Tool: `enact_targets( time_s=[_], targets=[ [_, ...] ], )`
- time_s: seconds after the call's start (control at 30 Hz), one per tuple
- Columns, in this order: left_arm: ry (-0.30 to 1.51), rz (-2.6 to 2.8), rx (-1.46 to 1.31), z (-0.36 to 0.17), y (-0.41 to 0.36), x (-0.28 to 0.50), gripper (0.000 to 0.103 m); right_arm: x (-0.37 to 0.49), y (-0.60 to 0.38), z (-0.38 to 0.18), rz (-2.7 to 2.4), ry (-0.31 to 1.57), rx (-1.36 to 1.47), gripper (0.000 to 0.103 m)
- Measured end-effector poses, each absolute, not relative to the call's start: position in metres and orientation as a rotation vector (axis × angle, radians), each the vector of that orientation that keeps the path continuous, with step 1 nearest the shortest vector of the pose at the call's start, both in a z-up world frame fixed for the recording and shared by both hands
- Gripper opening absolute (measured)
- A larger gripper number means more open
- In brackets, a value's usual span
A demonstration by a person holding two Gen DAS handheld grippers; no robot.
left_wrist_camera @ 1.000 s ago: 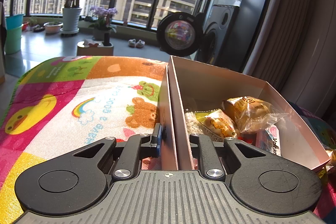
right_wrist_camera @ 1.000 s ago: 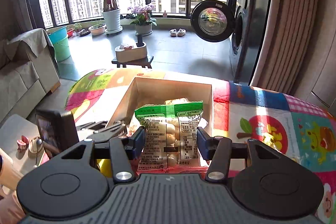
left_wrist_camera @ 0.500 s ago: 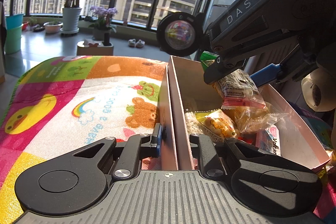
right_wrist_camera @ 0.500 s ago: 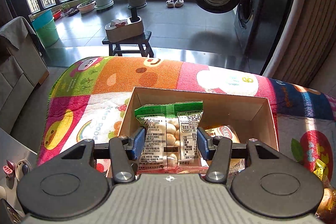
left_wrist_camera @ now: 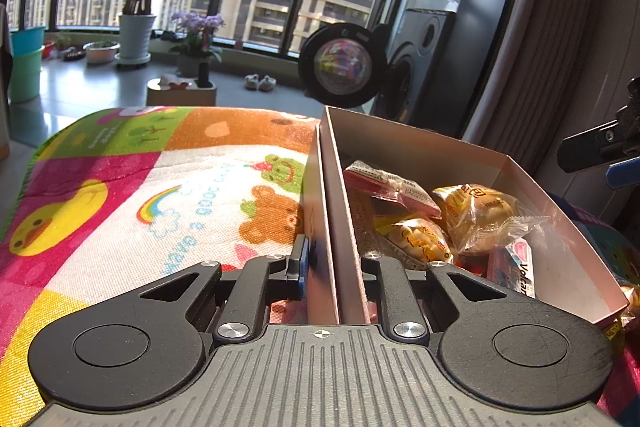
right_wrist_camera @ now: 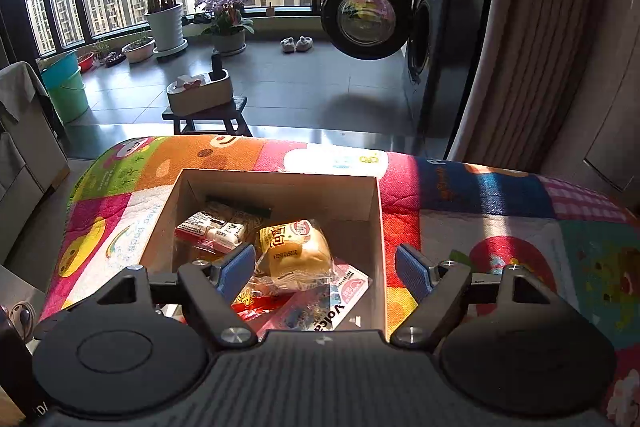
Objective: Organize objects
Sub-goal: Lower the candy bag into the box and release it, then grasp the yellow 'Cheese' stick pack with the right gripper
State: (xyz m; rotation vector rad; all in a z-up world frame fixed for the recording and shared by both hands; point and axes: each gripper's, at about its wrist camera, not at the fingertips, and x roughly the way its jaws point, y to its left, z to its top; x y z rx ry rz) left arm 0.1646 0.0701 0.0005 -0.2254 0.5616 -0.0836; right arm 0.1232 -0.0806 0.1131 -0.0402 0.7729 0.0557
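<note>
Right wrist view: my right gripper [right_wrist_camera: 325, 269] has its blue pads spread wide with nothing between them, hovering over the near end of the cardboard box [right_wrist_camera: 380, 227]. My left gripper [left_wrist_camera: 334, 263] is clamped on the box's left wall. Inside lie crinkly clear-wrapped snacks: a pale bun [right_wrist_camera: 296, 251], then a red-and-white packet [right_wrist_camera: 210, 231] toward the far left corner. Under the box, the bright cartoon mat [right_wrist_camera: 500, 223].
</note>
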Motion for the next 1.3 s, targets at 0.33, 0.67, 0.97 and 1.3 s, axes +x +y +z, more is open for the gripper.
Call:
enact_targets(
  time_s=[0.33, 0.67, 0.97, 1.3],
  targets=[
    [0.555, -0.079, -0.217, 0.001, 0.069, 0.163, 0.017, 0.029, -0.204, 0.106, -0.209, 0.684, 0.038, 0.094],
    [0.554, -0.077, -0.215, 0.001, 0.066, 0.163, 0.016, -0.015, -0.266, 0.083, -0.42, 0.568, 0.068, 0.103],
    [0.553, -0.077, -0.218, 0.001, 0.065, 0.163, 0.017, -0.028, -0.289, 0.074, -0.421, 0.615, 0.091, 0.103],
    [0.548, -0.076, -0.215, 0.002, 0.065, 0.163, 0.016, -0.004, -0.237, 0.051, -0.235, 0.687, -0.075, 0.103]
  ],
)
